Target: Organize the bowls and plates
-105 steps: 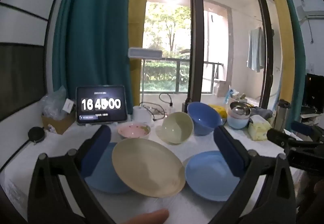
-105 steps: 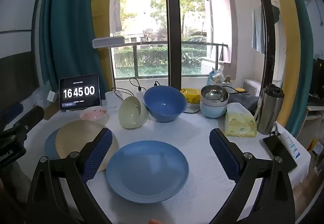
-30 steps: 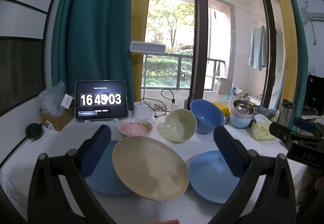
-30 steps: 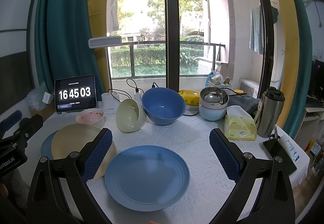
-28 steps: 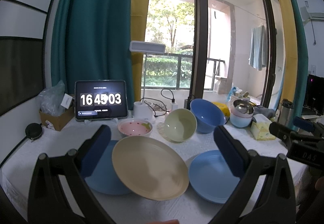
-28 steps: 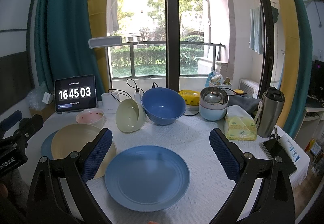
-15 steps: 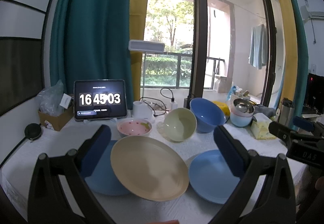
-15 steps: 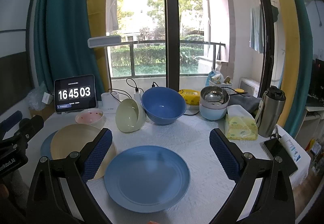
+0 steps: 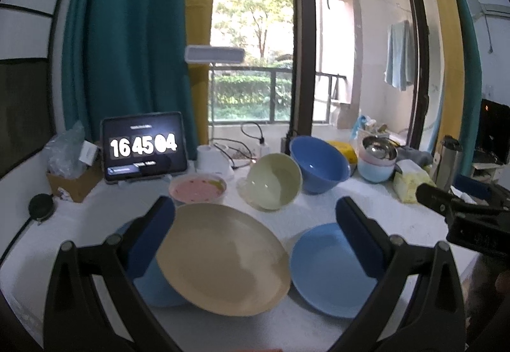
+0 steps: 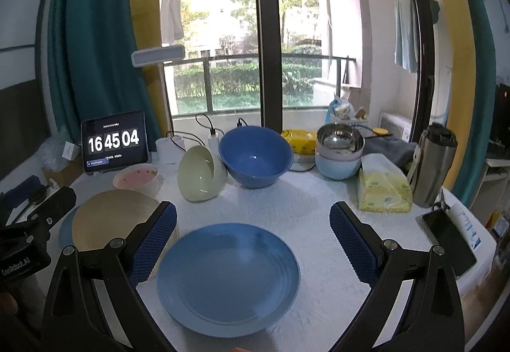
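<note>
The right gripper (image 10: pixel 251 234) is hanging wide open above a glossy, ridged blue plate (image 10: pixel 228 278). The left gripper (image 9: pixel 255 231), likewise spread, is framing a tilted beige plate (image 9: pixel 223 259) overlapping another blue plate (image 9: pixel 153 285). Bowls are sitting behind.

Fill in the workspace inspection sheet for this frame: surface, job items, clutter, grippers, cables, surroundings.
Surface: white tablecloth.
Job's things: beige plate overlapping a light blue plate; blue plate; green bowl tipped on its side; blue bowl; pink bowl; stacked bowls.
Clutter: tablet clock, tissue pack, flask, phone.
Grippers: left gripper and right gripper open, empty.
Cables: charger leads at the back.
Surroundings: window, teal curtains.
</note>
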A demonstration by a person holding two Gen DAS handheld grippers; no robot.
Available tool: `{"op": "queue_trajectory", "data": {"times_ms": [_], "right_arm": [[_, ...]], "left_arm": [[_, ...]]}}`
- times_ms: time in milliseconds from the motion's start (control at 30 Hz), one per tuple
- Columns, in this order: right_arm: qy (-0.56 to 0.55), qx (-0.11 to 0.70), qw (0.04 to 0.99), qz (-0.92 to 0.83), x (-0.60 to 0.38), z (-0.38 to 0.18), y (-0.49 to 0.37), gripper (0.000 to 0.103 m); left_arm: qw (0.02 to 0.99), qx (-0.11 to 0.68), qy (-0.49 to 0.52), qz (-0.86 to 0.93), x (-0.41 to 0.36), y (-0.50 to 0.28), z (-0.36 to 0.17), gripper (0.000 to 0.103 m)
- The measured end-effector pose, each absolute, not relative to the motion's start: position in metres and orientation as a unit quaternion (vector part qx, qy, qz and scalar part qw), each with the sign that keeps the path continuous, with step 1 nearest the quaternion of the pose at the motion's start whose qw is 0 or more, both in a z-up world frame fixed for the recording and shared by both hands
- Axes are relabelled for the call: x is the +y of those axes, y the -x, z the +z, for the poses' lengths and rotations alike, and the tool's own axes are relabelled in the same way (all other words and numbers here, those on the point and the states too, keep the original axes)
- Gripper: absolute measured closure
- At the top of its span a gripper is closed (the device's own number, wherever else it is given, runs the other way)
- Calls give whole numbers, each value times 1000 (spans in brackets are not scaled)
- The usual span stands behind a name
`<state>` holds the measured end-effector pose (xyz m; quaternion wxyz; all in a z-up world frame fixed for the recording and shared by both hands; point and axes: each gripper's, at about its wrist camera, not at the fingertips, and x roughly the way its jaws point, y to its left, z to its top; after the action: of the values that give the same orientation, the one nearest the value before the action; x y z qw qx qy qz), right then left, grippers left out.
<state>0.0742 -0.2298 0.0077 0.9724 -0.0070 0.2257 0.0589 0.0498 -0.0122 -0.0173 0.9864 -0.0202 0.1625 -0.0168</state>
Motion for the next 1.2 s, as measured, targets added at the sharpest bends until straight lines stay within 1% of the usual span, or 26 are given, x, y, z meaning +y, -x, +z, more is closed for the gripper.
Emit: {"op": "queue_trajectory", "data": {"times_ms": [100, 233, 267, 300, 433, 500, 667, 700, 733, 867, 933, 1033, 1133, 1167, 1200], "right_arm": [[4, 235, 970, 60, -232, 2, -80, 5], [4, 248, 967, 55, -240, -7, -89, 10], [3, 250, 967, 54, -242, -9, -90, 12], [2, 254, 966, 53, -245, -12, -93, 15], [-1, 271, 961, 50, -253, -23, -102, 25], [-4, 282, 958, 50, -257, -30, -107, 30], [-7, 300, 953, 49, -262, -43, -116, 42], [-9, 305, 951, 50, -263, -47, -119, 46], [-10, 308, 950, 50, -264, -49, -120, 49], [-16, 325, 944, 53, -268, -61, -126, 57], [-19, 338, 940, 54, -270, -70, -130, 65], [-24, 351, 934, 55, -273, -80, -135, 71], [-33, 370, 927, 54, -279, -90, -141, 74], [-35, 376, 924, 54, -280, -93, -143, 75], [-37, 383, 921, 56, -281, -97, -145, 78]], "left_arm": [[983, 181, 15, -30, -20, -59, -25, 2], [978, 203, 5, -40, -30, -71, -35, 3], [977, 209, 3, -42, -32, -74, -37, 7], [975, 217, 0, -43, -35, -78, -40, 12], [968, 247, -6, -48, -43, -92, -53, 20], [964, 260, -10, -52, -49, -98, -60, 27], [954, 294, -17, -57, -59, -110, -74, 41], [951, 304, -18, -58, -60, -113, -78, 44], [949, 311, -19, -58, -62, -116, -82, 46], [937, 344, -25, -59, -70, -126, -98, 49], [932, 358, -28, -57, -73, -130, -105, 51], [923, 380, -32, -53, -76, -136, -115, 54], [914, 401, -31, -50, -78, -143, -126, 59], [912, 407, -30, -49, -78, -144, -129, 63], [910, 411, -30, -48, -79, -146, -130, 69]]}}
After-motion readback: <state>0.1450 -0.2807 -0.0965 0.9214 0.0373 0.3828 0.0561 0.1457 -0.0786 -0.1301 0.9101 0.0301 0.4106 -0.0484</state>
